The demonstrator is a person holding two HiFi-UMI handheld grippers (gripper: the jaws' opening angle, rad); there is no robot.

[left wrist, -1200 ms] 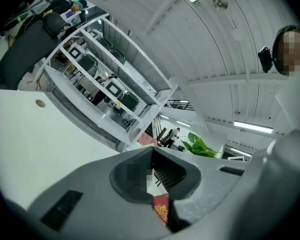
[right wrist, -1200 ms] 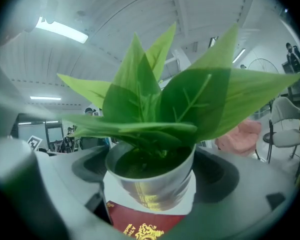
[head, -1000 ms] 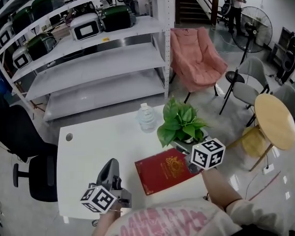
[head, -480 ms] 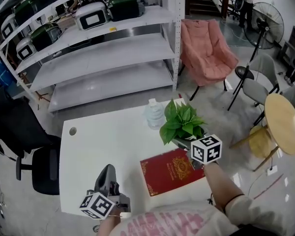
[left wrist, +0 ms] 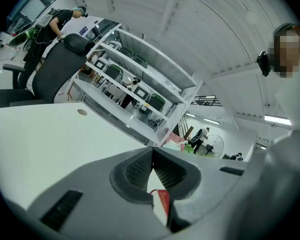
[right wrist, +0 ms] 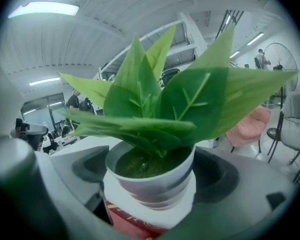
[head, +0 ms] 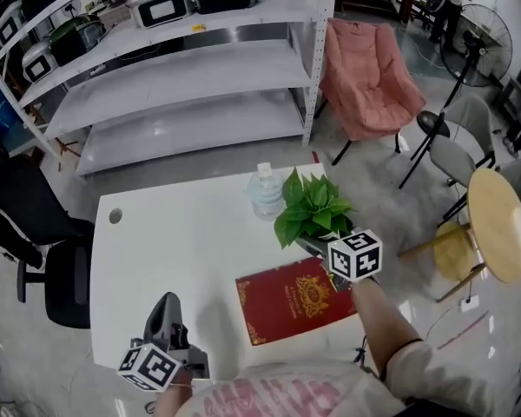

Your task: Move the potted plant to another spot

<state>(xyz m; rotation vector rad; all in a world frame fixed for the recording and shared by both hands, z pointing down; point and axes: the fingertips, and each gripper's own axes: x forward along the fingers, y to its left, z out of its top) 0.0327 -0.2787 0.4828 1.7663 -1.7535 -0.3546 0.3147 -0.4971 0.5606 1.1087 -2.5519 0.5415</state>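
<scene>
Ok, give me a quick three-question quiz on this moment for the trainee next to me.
1. True or false: the right gripper is shut on the potted plant.
2. What lies on the white table next to the plant, on the person's side? A) red book B) laptop C) mug
3. Fill in: the left gripper has its jaws ___, with nothing held.

Key: 1 true; 2 A; 3 shut.
</scene>
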